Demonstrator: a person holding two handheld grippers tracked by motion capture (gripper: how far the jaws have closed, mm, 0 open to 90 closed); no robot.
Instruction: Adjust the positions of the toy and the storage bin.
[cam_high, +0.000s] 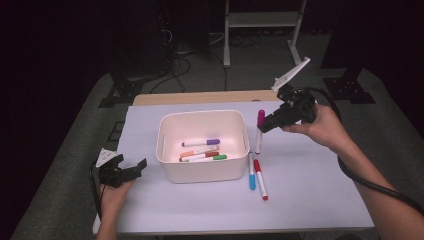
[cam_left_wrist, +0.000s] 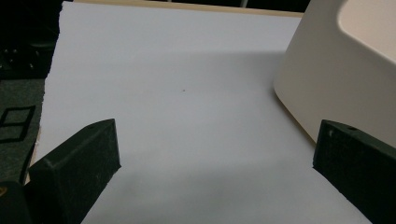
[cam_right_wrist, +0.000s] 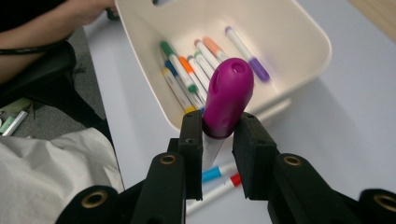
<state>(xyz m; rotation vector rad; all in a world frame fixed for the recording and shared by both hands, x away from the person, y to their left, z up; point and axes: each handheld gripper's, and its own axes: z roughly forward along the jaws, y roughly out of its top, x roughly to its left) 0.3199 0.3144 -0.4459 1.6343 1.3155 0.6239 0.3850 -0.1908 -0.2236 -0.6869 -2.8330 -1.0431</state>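
My right gripper (cam_high: 263, 127) (cam_right_wrist: 218, 140) is shut on a magenta-capped marker (cam_high: 260, 131) (cam_right_wrist: 227, 99), held upright above the table just right of the white bin (cam_high: 165, 150) (cam_right_wrist: 308, 65). The bin holds several markers (cam_high: 202, 150) (cam_right_wrist: 194, 70), among them a purple one (cam_high: 201, 142) and a green one (cam_high: 212, 158). A blue marker (cam_high: 251, 174) (cam_right_wrist: 215, 173) and a red marker (cam_high: 260, 179) (cam_right_wrist: 219, 189) lie side by side on the table right of the bin. My left gripper (cam_high: 131, 169) (cam_left_wrist: 215, 154) rests open on the table, left of the bin (cam_left_wrist: 336, 70), nothing between its jaws.
The white table top (cam_high: 310, 190) ends in a wooden strip (cam_high: 200, 97) at the far edge. Cables and a white stand (cam_high: 260, 25) sit on the floor beyond. A person's sleeve (cam_right_wrist: 51, 177) and arm show at the left of the right gripper view.
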